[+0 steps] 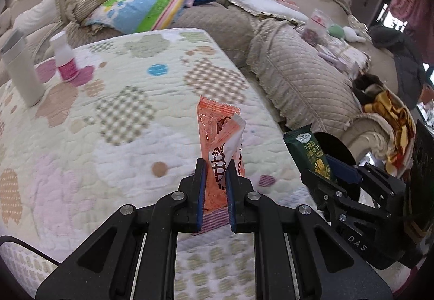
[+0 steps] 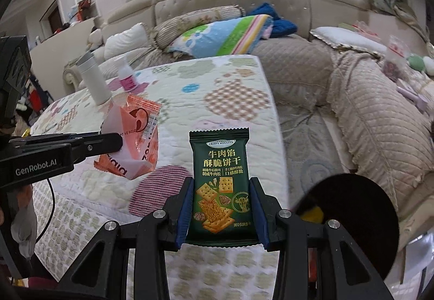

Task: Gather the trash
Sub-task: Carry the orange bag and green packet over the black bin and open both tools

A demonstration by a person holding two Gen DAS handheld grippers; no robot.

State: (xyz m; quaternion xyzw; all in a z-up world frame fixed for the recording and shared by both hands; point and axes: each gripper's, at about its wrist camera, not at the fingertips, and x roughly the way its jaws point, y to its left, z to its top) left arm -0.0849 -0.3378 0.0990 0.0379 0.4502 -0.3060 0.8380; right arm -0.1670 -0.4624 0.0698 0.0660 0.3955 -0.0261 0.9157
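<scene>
Left wrist view shows the left gripper (image 1: pixel 214 164) pinched nearly shut on a crumpled orange plastic snack wrapper (image 1: pixel 217 134), which stands upright between the blue pads above a patchwork-patterned quilted table cover (image 1: pixel 122 110). At about two o'clock from it, the right gripper (image 1: pixel 329 167) clamps a dark green biscuit packet (image 1: pixel 308 153), tilted toward eleven o'clock. Near the cover's far left edge, at ten o'clock, stand a tall white cylindrical flask (image 1: pixel 21 69) and a small white bottle with a pink label (image 1: pixel 65 58), close to each other but apart. Behind them spreads a beige quilted sofa (image 1: pixel 298 69) carrying a blue-and-green striped blanket (image 1: pixel 152 6).

Right wrist view shows the same right gripper (image 2: pixel 222 205) partly closed, its pads pressing both side edges of the green packet (image 2: pixel 221 172), held upright with its printed face toward the camera. At nine o'clock the left gripper (image 2: pixel 119 141) reaches in from the left edge, holding the orange wrapper (image 2: pixel 133 142) clear of the cover (image 2: pixel 230 88). A round black bin opening (image 2: pixel 358 218) sits at four o'clock, beside the table edge.
</scene>
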